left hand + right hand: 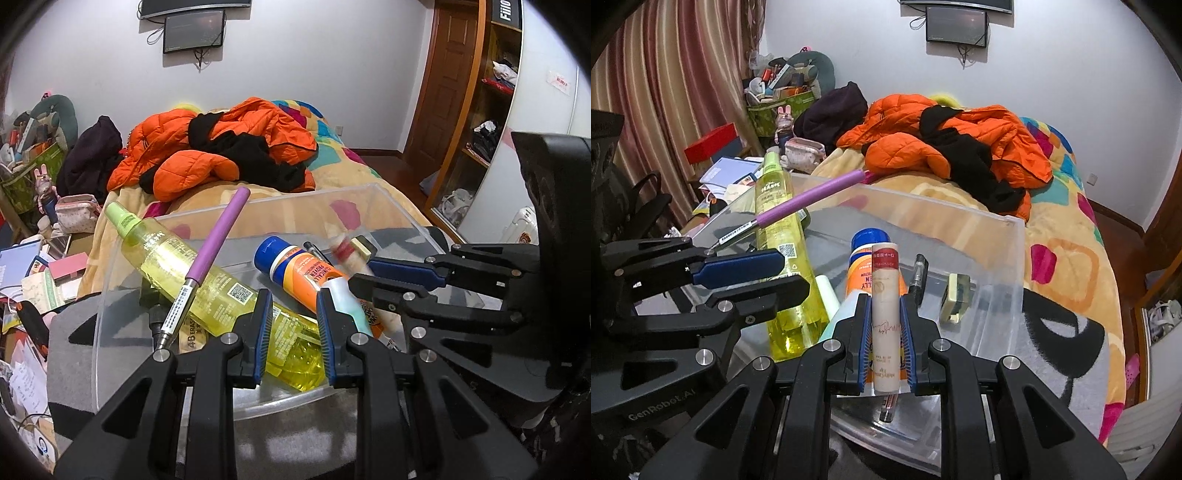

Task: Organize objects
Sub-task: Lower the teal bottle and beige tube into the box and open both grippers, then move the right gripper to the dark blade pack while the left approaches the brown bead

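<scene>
A clear plastic bin (110,266) (1015,258) sits on the bed and holds a yellow spray bottle (192,266) (779,236), a purple-handled pen (218,236) (812,197), an orange bottle with a blue cap (303,269) (858,258), a black pen (918,277) and a small cream case (956,295). My right gripper (885,321) is shut on a cream tube with a red band (884,295) and holds it over the bin; it also shows blurred in the left wrist view (351,254). My left gripper (293,328) is open and empty over the spray bottle.
An orange and black jacket (221,147) (960,147) lies on the colourful blanket behind the bin. A cluttered desk with books, boxes and a pouch (37,266) (746,162) stands to the left. A wooden wardrobe (480,122) is at the right.
</scene>
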Motion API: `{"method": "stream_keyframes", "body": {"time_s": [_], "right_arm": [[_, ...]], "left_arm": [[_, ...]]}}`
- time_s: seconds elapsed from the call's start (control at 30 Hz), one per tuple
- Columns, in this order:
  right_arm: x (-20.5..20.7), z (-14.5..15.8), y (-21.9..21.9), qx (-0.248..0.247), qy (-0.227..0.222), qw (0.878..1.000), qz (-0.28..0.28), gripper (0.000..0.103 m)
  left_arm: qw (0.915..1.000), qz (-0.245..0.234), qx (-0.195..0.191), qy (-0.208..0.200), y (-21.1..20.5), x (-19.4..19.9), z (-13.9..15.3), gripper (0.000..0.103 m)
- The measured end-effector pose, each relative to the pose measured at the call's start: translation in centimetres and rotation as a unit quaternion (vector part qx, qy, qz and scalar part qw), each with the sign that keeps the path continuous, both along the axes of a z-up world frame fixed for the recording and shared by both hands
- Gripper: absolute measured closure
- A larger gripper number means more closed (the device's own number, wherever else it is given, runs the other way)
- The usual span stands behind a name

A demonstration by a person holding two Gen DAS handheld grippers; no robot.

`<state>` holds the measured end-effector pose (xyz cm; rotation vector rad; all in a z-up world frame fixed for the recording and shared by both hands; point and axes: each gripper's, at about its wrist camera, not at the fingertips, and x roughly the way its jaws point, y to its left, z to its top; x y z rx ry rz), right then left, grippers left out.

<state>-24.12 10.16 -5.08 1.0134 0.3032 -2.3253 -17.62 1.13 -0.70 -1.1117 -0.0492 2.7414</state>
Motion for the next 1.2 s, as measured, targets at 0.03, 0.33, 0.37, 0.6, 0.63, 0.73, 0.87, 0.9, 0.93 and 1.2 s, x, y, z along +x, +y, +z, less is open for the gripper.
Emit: {"method": "stream_keyframes", "body": {"time_s": [0.03, 0.33, 0.37, 0.6, 0.63, 0.73, 0.87, 0.9, 0.93, 1.2], "right_arm": [[0.0, 0.0, 0.0, 0.001, 0.0, 1.0, -0.001, 0.089], [1.9, 2.0, 1.7, -0.012, 0.017, 1.0, -0.016, 0.088], [2.2, 2.2, 2.1, -0.013, 0.019, 1.0, -0.019, 0.088], [4.8, 3.4, 5.0, -0.034, 0.03, 0.998, -0.041, 0.075], [5.0, 3.4, 5.2, -0.035, 0.03, 0.998, -0.044, 0.074], [5.9, 3.0, 6.0, -0.038, 0.024, 0.998, -0.049, 0.073], [6.8, 2.0, 6.5, -0.034, 0.014, 0.998, -0.058, 0.061], [7.0, 1.7, 6.5, -0.032, 0.009, 0.998, -0.056, 0.059], [7.2, 1.4, 6.4, -0.027, 0.007, 0.998, -0.056, 0.059], [7.4, -1.5, 5.7, -0.014, -0.032, 0.996, -0.077, 0.058]], "left_arm": [[1.0, 0.0, 0.0, 0.001, -0.1, 0.1, 0.1, 0.079], [0.9995, -0.006, -0.003, 0.031, -0.3, 2.4, 1.9, 0.063], [0.9994, -0.006, -0.004, 0.033, -0.2, 2.7, 2.1, 0.062], [0.9991, -0.014, -0.002, 0.04, 0.1, 4.7, 2.4, 0.057], [0.9991, -0.016, -0.002, 0.039, 0.3, 5.0, 2.3, 0.057], [0.9992, -0.025, -0.004, 0.03, 0.9, 6.2, 1.5, 0.057], [0.9993, -0.033, -0.008, 0.015, 1.6, 7.0, 0.4, 0.057], [0.9994, -0.033, -0.008, 0.009, 1.7, 7.0, 0.0, 0.057], [0.9994, -0.034, -0.008, 0.006, 1.8, 7.1, -0.3, 0.057], [0.9993, -0.026, -0.003, -0.025, 1.3, 7.5, -2.5, 0.057]]}}
